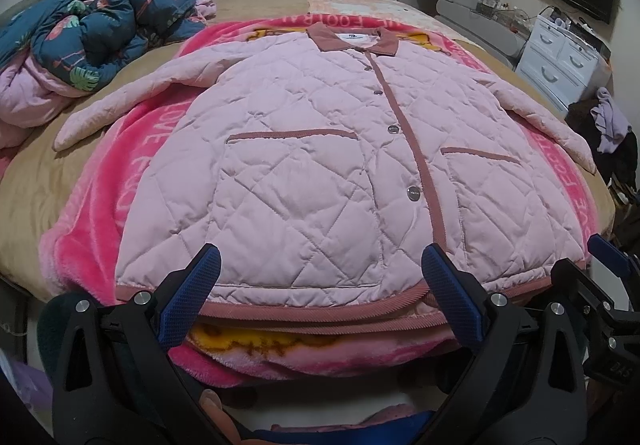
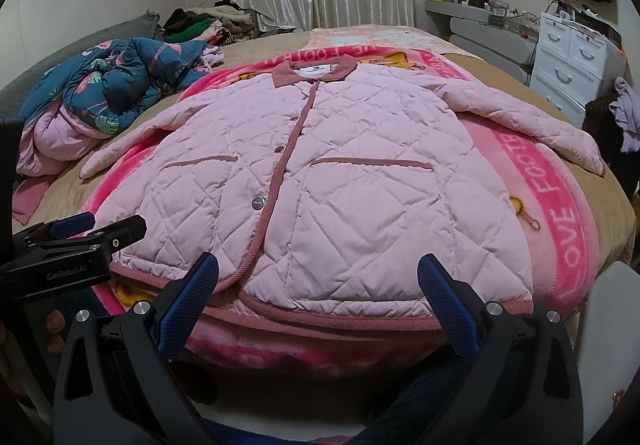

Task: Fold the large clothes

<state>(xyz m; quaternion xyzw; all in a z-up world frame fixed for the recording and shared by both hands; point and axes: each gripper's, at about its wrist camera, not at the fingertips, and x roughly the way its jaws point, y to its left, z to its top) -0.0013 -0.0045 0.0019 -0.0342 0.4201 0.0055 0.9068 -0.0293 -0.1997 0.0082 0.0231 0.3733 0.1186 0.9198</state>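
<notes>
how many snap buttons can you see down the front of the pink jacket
4 on the jacket: near the hem, by the pocket tops, mid-chest, and below the collar. More may hide under the collar.

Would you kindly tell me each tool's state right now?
Left tool: open, holding nothing, at the jacket hem.
Right tool: open, holding nothing.

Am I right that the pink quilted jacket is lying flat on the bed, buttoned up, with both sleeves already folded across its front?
Not quite: the pink quilted jacket does lie flat and buttoned on the bed, but its sleeves are not folded in. Both wrist views show the left sleeve and right sleeve spread outward, off the front.
</notes>
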